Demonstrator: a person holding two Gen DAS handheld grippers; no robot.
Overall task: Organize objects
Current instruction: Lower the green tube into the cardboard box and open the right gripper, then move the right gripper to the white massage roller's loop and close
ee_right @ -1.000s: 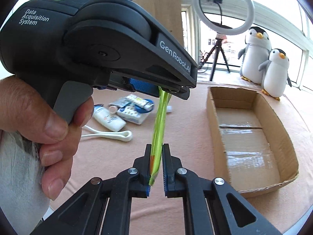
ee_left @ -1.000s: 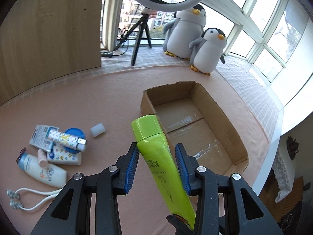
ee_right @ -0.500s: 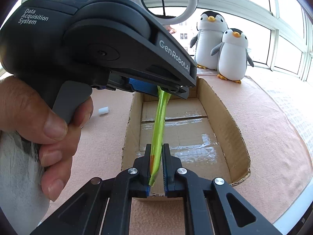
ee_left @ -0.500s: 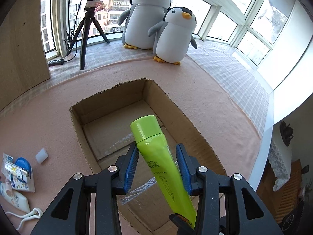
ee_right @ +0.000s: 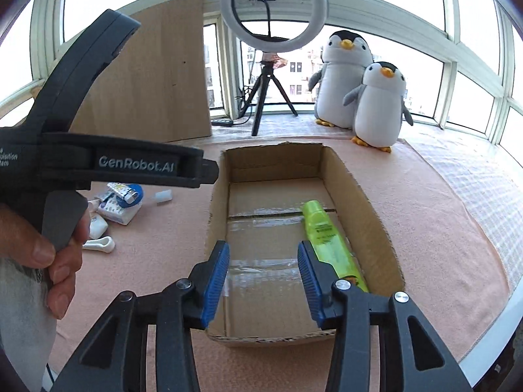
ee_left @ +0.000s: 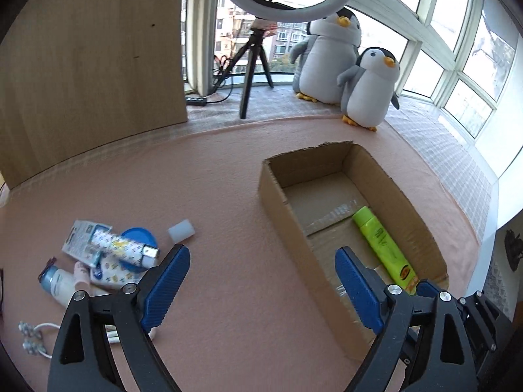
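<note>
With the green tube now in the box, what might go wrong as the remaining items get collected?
The toiletries pile is stacked and overlapping, so gripping one piece may drag or scatter others. The left gripper sits close to the cardboard box wall; swinging leftward could nudge it. The small white cap may slip from the pads.

The tube [ee_right: 328, 243] lies flat in the cardboard box [ee_right: 215, 202], along its right wall. The box stands on the table [ee_left: 228, 176]. Left of the box a pile of small items [ee_left: 108, 254] lies. Behind the box two penguin toys [ee_right: 362, 91] and a ring light [ee_right: 274, 9] stand.
</note>
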